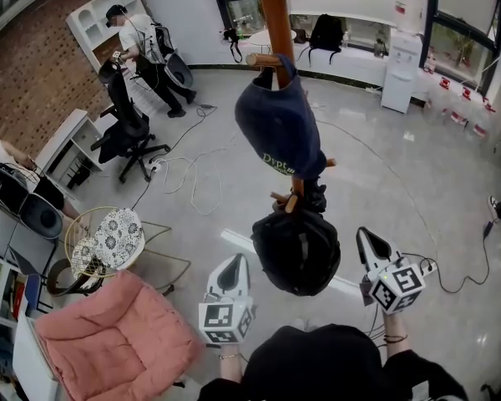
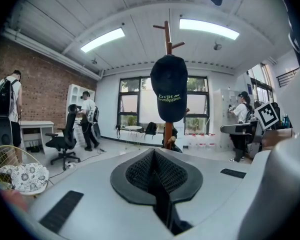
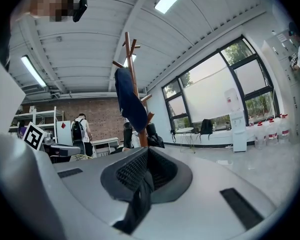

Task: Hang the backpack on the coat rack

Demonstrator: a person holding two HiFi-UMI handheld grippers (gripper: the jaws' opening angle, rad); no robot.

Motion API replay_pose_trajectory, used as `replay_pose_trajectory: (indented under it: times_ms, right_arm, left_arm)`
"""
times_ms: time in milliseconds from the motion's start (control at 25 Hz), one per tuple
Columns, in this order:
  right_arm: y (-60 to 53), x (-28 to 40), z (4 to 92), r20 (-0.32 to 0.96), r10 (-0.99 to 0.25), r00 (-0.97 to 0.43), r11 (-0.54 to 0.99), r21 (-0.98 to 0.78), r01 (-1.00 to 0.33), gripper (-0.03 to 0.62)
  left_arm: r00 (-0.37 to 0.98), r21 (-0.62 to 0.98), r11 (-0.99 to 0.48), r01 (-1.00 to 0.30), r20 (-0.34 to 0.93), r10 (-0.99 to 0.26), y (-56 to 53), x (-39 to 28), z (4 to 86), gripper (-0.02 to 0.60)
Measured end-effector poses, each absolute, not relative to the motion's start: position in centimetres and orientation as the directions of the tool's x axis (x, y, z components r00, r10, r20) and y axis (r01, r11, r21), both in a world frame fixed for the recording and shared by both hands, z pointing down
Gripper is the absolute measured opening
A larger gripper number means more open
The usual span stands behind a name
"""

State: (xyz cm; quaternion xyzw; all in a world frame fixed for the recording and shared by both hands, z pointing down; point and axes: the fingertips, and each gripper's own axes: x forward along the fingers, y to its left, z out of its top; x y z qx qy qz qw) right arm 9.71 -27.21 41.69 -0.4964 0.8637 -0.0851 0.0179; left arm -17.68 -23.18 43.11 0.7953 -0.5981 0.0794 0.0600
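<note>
Standing on the pale floor, the coat rack (image 1: 275, 15) is the biggest item: a wooden pole with angled pegs.

The backpack (image 1: 296, 253) comes next. It is black, rounded and soft-sided, and it hangs low against the pole, directly under the navy cap (image 1: 277, 124), which sits on a higher peg. The weight looks carried by the lower peg (image 1: 282, 200). A dark bunch of fabric (image 1: 314, 194) at the bag's top sits right by that peg. It is probably the carry loop, but I can't confirm it is fully hooked. My judgement is that the hang is done or close to it.

**Handling (judged):**
- The shell is limp fabric, so it will sag and swing, not hold its shape.
- The bag bulges a little, so it probably holds something light and has moderate weight.
- It is neither fragile nor slippery.
- The best hold is the top loop or the upper end of a shoulder strap. Pinching the body would only bunch the cloth.
- A tug from low down could tip it off the angled peg.

**Tongs:**
- The left gripper (image 1: 235, 263) and right gripper (image 1: 364, 237) are each held near the person. One is on each side of the bag, and both are apart from it.
- In the left gripper view the pads (image 2: 140, 171) are pressed together along a seam with nothing between them, and the cap and pole are straight ahead.
- In the right gripper view the pads (image 3: 132, 171) are likewise closed and empty, with the rack off to the left.
</note>
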Motion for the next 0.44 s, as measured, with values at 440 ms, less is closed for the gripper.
replay_pose_trajectory:
  times_ms: [440]
  right_arm:
    - [-27.44,10.16,41.61,0.059,-0.867,-0.495,0.482,-0.154,-0.862,0.012]
  left_arm:
    - [0.272,0.000,-0.278,-0.961,0.203,-0.941,-23.42,-17.45,43.19,0.017]
